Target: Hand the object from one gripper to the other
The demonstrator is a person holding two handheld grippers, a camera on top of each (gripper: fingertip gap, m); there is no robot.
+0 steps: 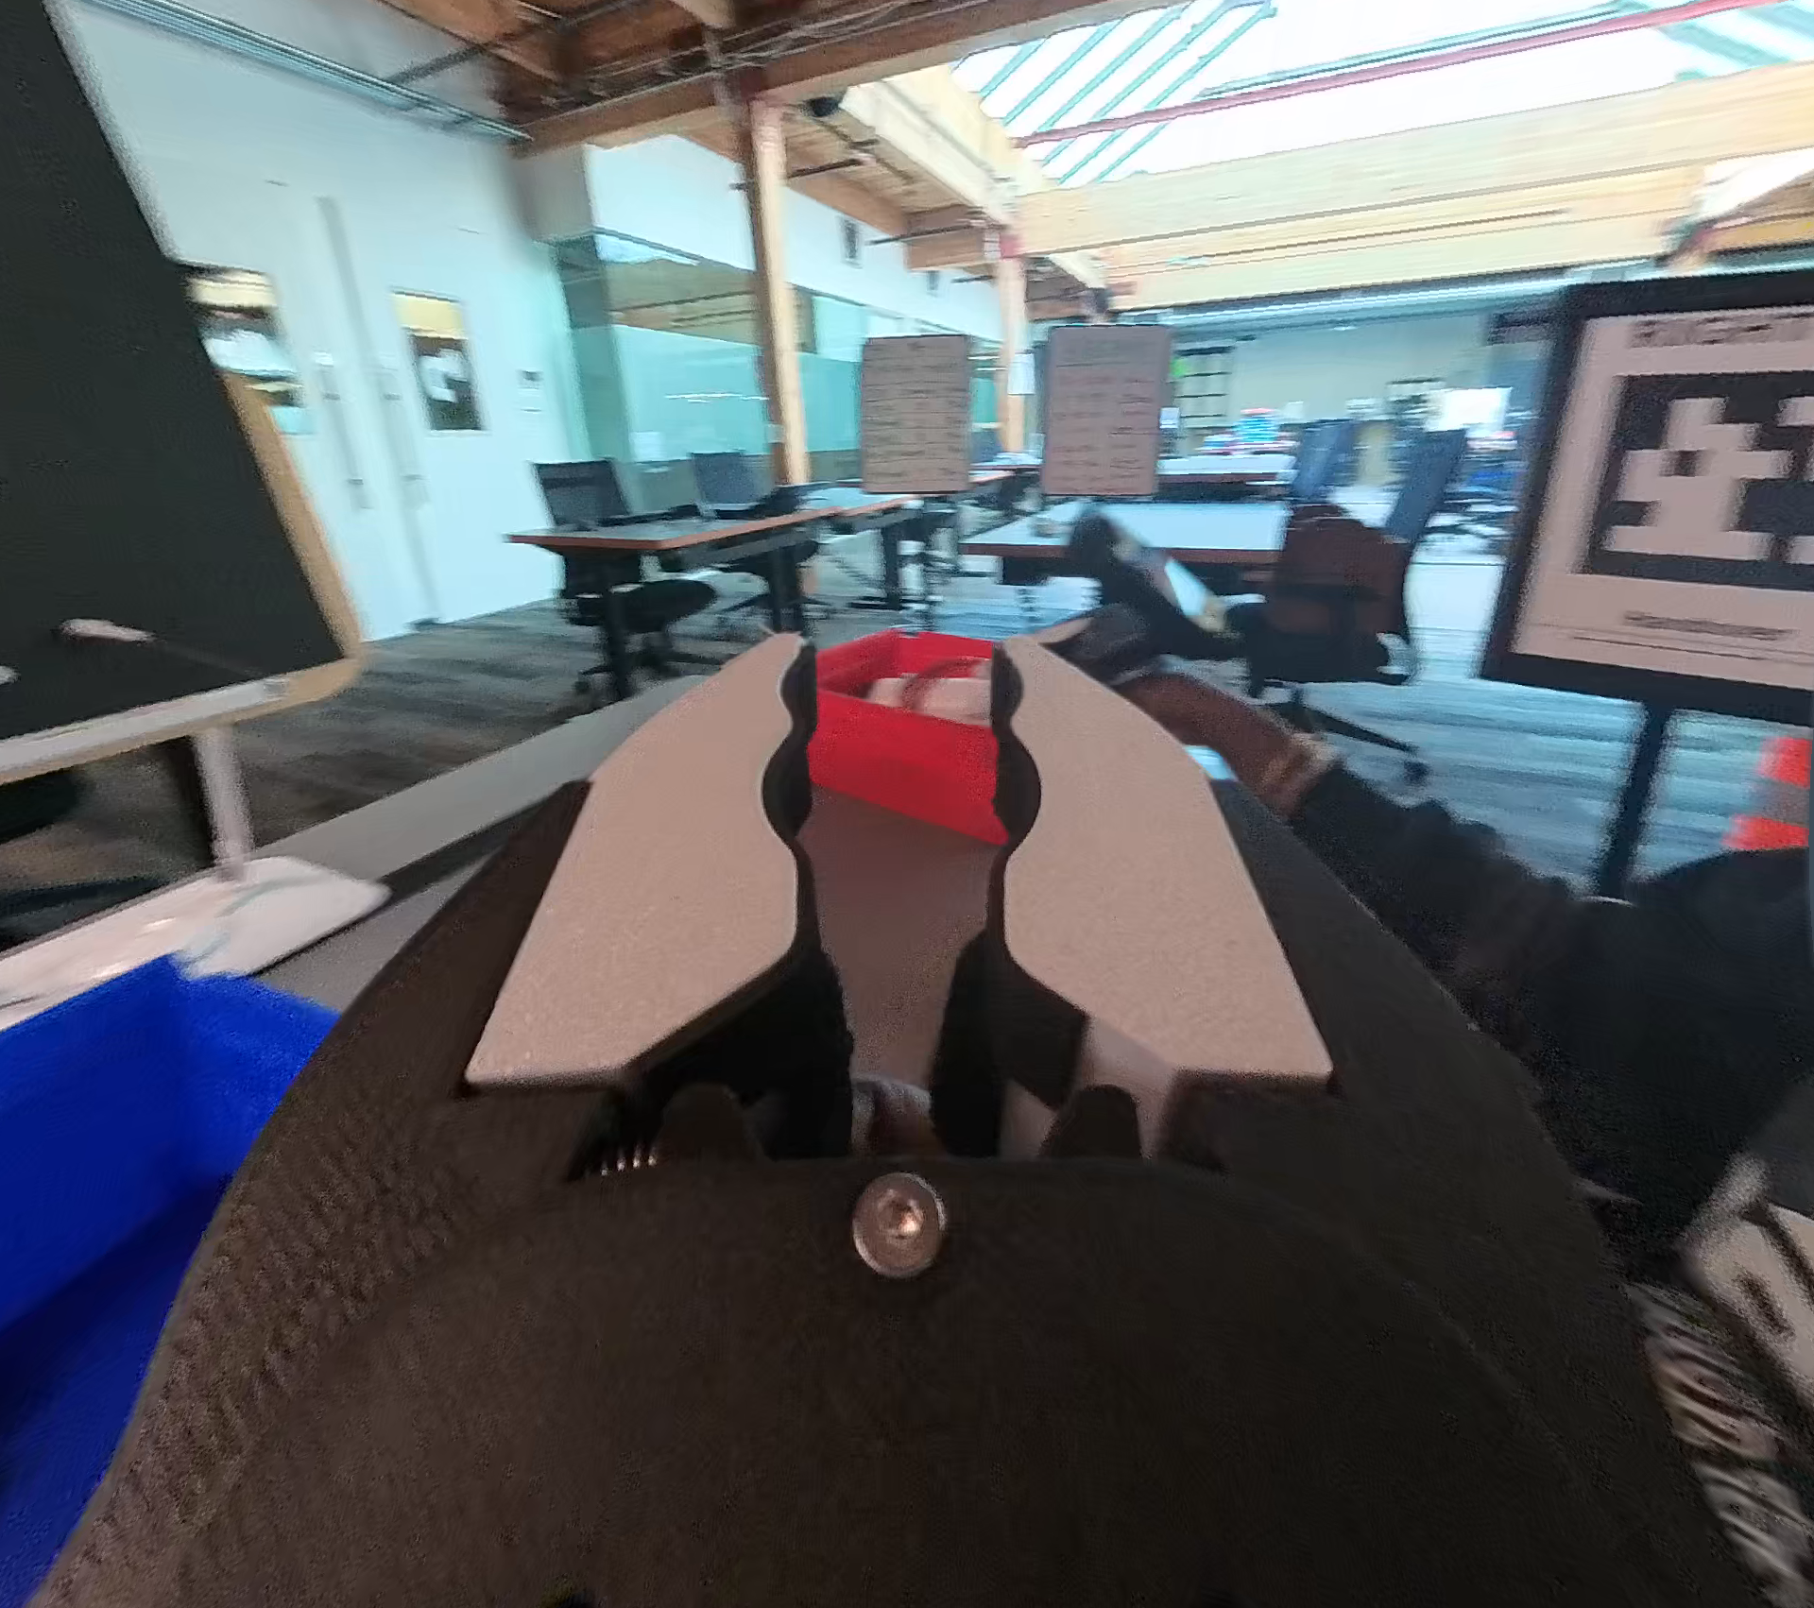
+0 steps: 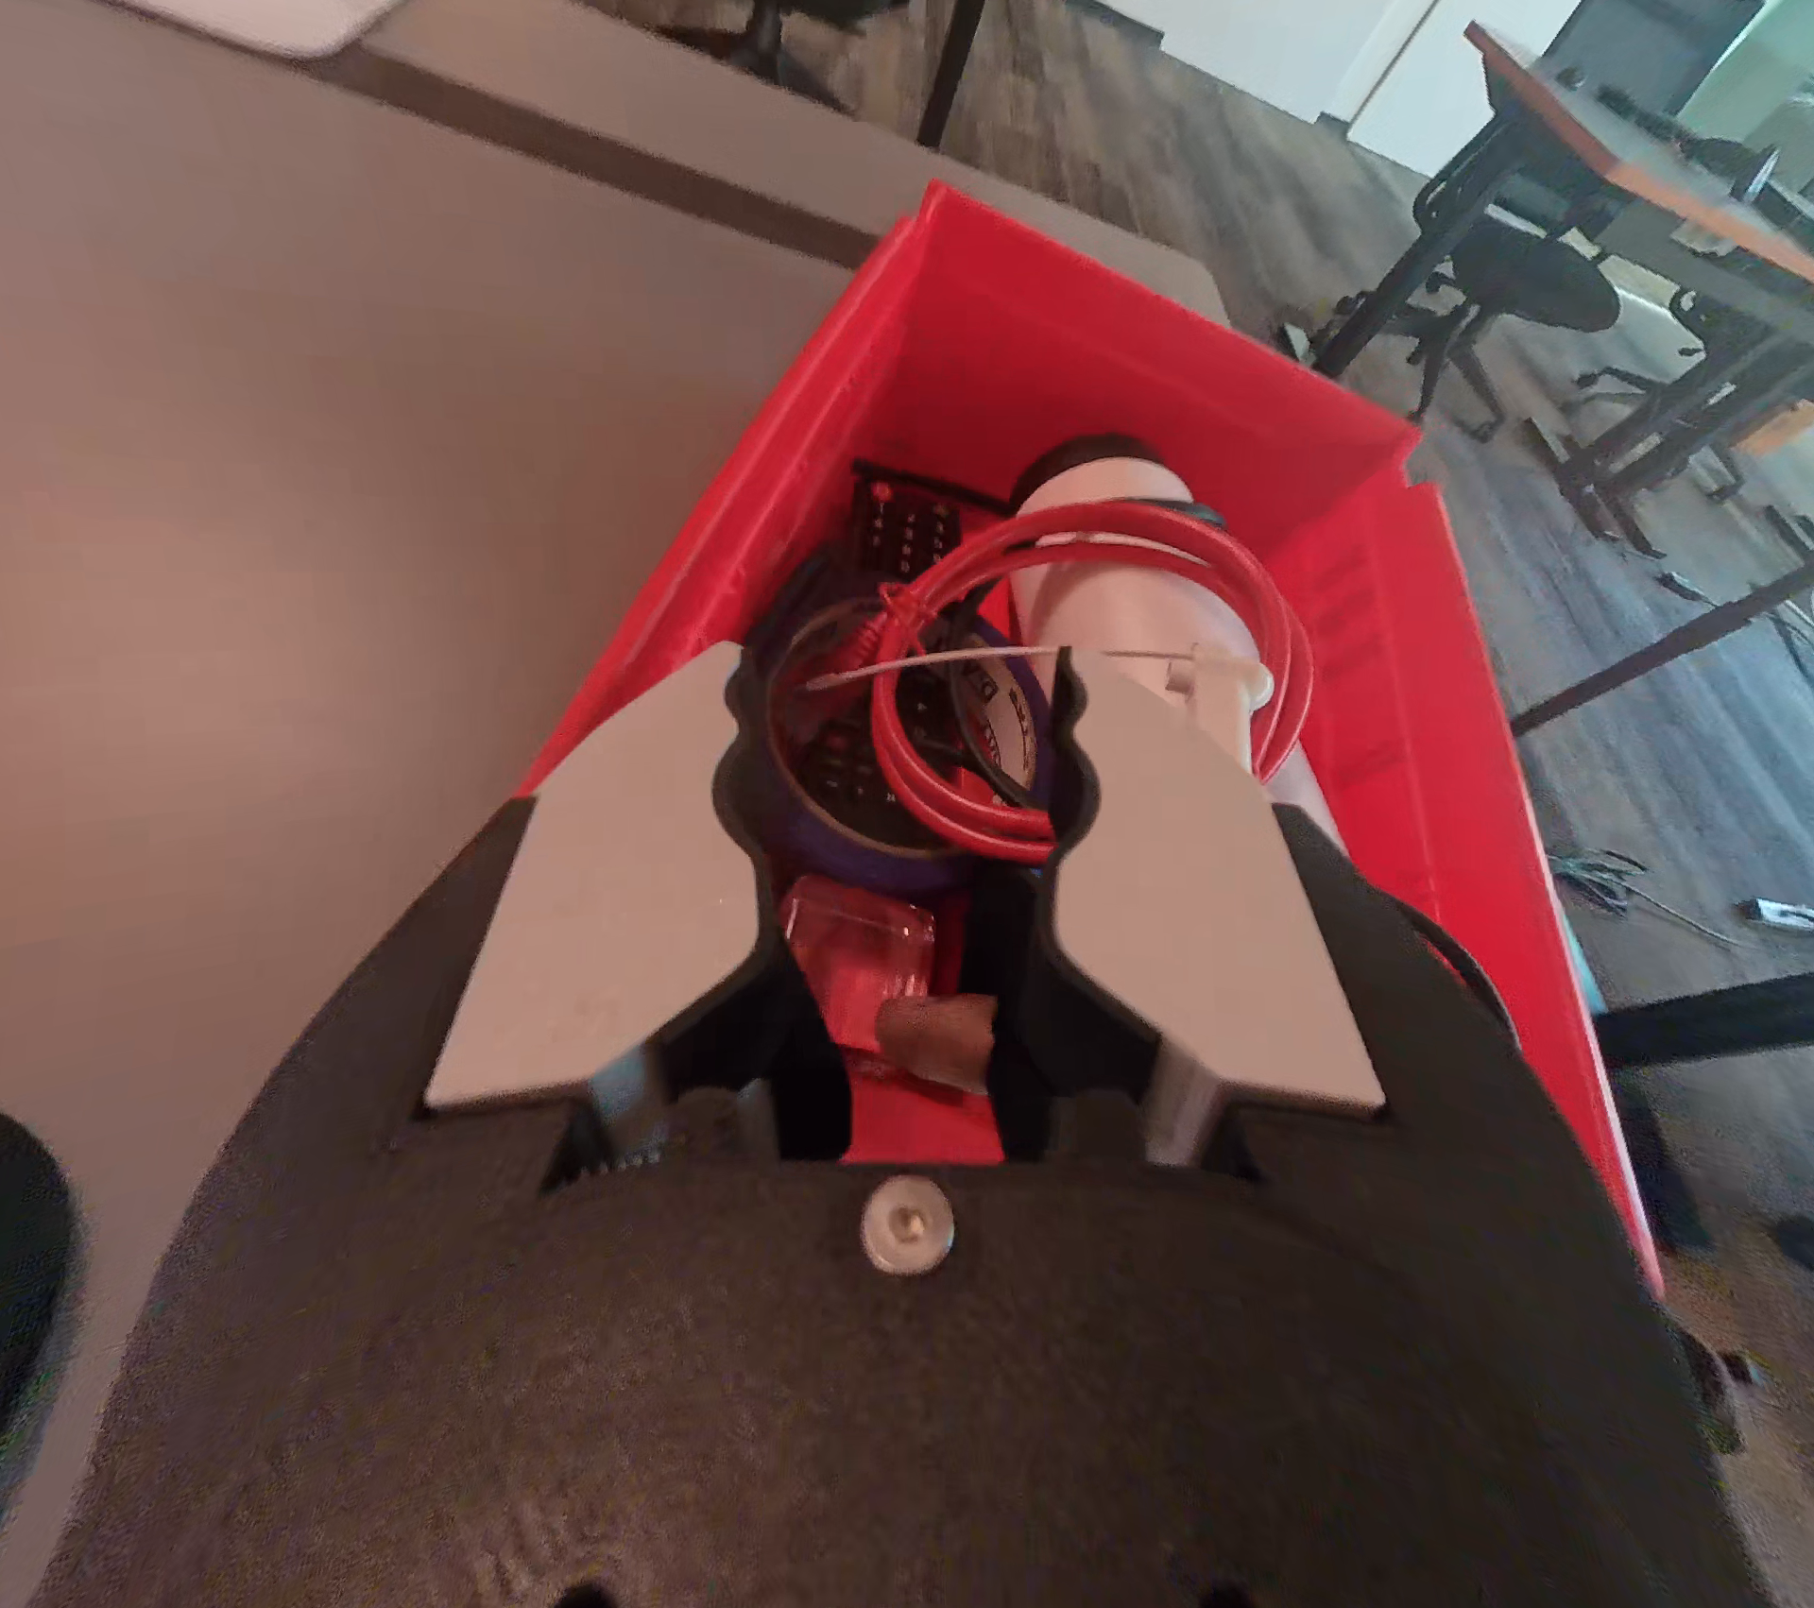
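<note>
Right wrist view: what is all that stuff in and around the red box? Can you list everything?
Bin: one, red, on the grey table.
Cable: one, red, coiled on top in the bin.
Bottle: one, white, lying in the bin.
Tape roll: one, purple, under the cable.
Keypad devices: at least one, black, at the bin's bottom.
Blue bin: one, at the left.
Right gripper: open, over the bin.
Left gripper: open, empty.

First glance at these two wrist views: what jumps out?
The red bin dominates: in the right wrist view the right gripper hangs open right over it, above a coiled red cable, a white cylinder and a purple tape roll. In the left wrist view the left gripper is open and empty, aimed level at the same bin, with a blue bin at lower left.
</note>
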